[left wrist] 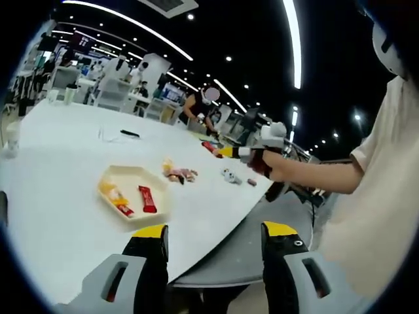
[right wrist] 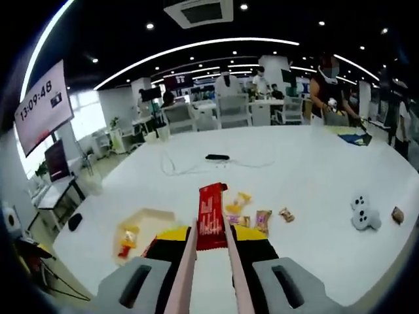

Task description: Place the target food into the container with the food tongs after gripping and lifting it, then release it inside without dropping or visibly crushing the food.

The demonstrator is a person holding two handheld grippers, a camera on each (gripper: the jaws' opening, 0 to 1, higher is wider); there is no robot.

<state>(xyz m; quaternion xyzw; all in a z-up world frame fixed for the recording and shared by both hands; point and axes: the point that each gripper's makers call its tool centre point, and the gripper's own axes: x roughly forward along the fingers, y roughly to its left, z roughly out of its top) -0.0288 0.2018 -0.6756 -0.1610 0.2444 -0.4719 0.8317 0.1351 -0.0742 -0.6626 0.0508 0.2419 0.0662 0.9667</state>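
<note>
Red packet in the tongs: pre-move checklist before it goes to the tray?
1. Red flat snack packet pinched between pink tongs: ok.
2. Packet uncrushed: ok, looks flat.
3. Right gripper shut on the tongs: ok.
4. Packet over pale yellow hexagonal tray: not ok, tray lies to the left in the right gripper view.
5. Free room in tray: ok, bare floor beside its snacks.
6. Left gripper open, holding nothing: ok.

The left gripper [left wrist: 215, 239] holds its yellow-tipped fingers [left wrist: 149, 234] wide apart. The right gripper [right wrist: 211, 237] is outstretched on a bare forearm [left wrist: 317, 175], its fingers clamped together.
</note>
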